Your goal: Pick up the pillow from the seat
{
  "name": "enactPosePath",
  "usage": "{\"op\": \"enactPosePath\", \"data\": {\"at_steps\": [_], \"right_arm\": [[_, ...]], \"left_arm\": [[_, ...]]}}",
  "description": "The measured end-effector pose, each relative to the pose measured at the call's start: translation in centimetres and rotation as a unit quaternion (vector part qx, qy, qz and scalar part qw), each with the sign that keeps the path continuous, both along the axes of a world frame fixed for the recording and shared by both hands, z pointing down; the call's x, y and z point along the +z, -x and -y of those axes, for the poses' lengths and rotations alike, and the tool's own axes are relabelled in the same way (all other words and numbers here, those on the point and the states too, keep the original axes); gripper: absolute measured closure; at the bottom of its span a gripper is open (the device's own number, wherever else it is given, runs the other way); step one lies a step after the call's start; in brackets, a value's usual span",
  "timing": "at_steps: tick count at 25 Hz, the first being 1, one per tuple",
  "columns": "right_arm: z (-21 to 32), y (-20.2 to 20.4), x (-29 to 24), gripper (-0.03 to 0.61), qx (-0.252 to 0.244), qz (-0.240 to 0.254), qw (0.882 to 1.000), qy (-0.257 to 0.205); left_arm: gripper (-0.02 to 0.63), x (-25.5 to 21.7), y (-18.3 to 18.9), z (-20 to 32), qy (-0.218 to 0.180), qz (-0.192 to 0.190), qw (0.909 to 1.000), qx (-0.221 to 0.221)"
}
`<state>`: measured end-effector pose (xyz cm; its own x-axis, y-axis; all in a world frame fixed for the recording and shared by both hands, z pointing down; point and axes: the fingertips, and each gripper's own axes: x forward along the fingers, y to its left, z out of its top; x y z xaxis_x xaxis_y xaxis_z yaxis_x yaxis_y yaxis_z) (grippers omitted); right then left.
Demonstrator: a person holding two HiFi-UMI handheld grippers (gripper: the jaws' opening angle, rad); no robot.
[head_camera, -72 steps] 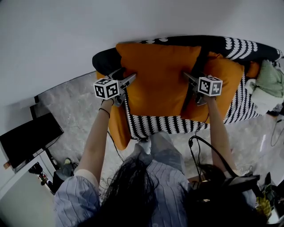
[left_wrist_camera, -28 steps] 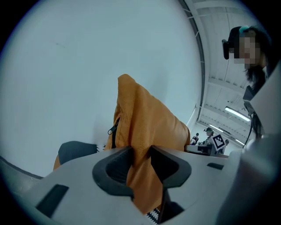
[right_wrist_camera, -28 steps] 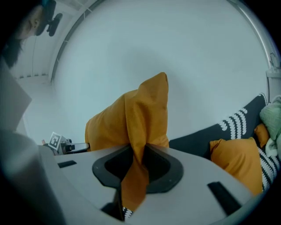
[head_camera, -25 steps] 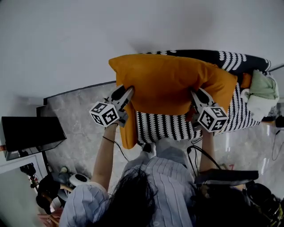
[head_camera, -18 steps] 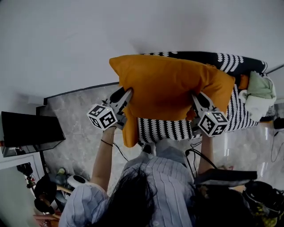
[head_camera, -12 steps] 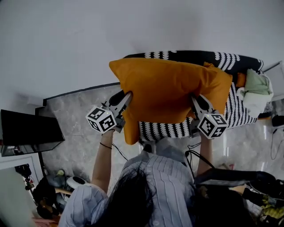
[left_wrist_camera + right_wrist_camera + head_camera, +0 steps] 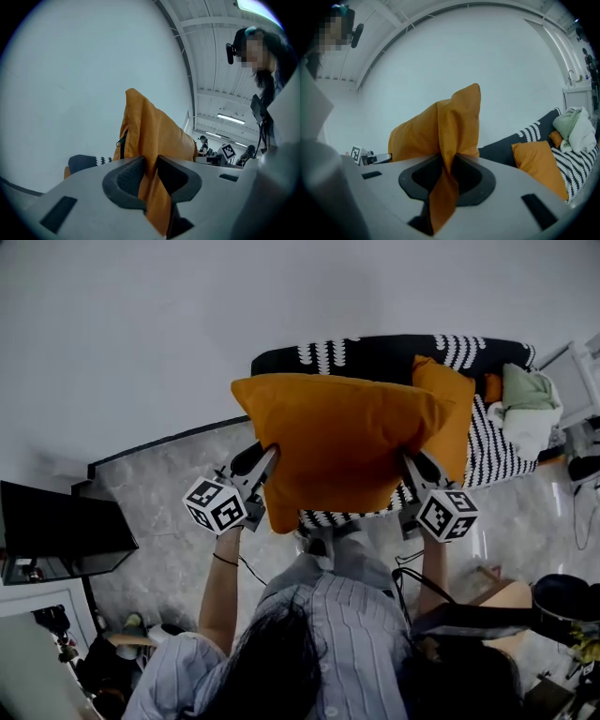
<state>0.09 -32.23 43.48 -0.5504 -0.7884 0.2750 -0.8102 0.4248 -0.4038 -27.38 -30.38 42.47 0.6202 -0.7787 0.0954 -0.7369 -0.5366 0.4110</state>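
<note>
A large orange pillow (image 7: 342,442) hangs in the air between my two grippers, clear of the black-and-white seat (image 7: 394,357) behind it. My left gripper (image 7: 269,456) is shut on the pillow's left edge; its jaws have just been closing, with the orange fabric (image 7: 152,140) pinched between them. At the pillow's right edge my right gripper (image 7: 410,460) is also shut on the cloth (image 7: 450,126). In both gripper views the fabric runs down through the pads.
A second orange pillow (image 7: 448,423) stays on the seat at the right, also seen low right in the right gripper view (image 7: 539,161). Pale green and white clothes (image 7: 525,399) lie at the seat's right end. A dark screen (image 7: 56,526) stands at left on the marbled floor (image 7: 159,484).
The pillow has been lifted off the seat and drawn toward me with both grippers. The seat and the second pillow now show behind it.
</note>
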Motion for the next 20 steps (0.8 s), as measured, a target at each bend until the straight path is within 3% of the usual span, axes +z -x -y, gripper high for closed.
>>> {"op": "enactPosePath", "data": {"at_steps": [9,20], "right_arm": [[-6.0,-1.4,-0.9,0.488,0.018,0.007,1.000,-0.003],[-12.3,-6.5,-2.2,0.488,0.011,-0.004,0.999,-0.031]], "left_arm": [[0.517,-1.5,-1.3,-5.5,-0.011,-0.006,0.9999,0.006],[0.522,-2.5,-6.3,-12.1,-0.023,0.013,0.9996,-0.005]]}}
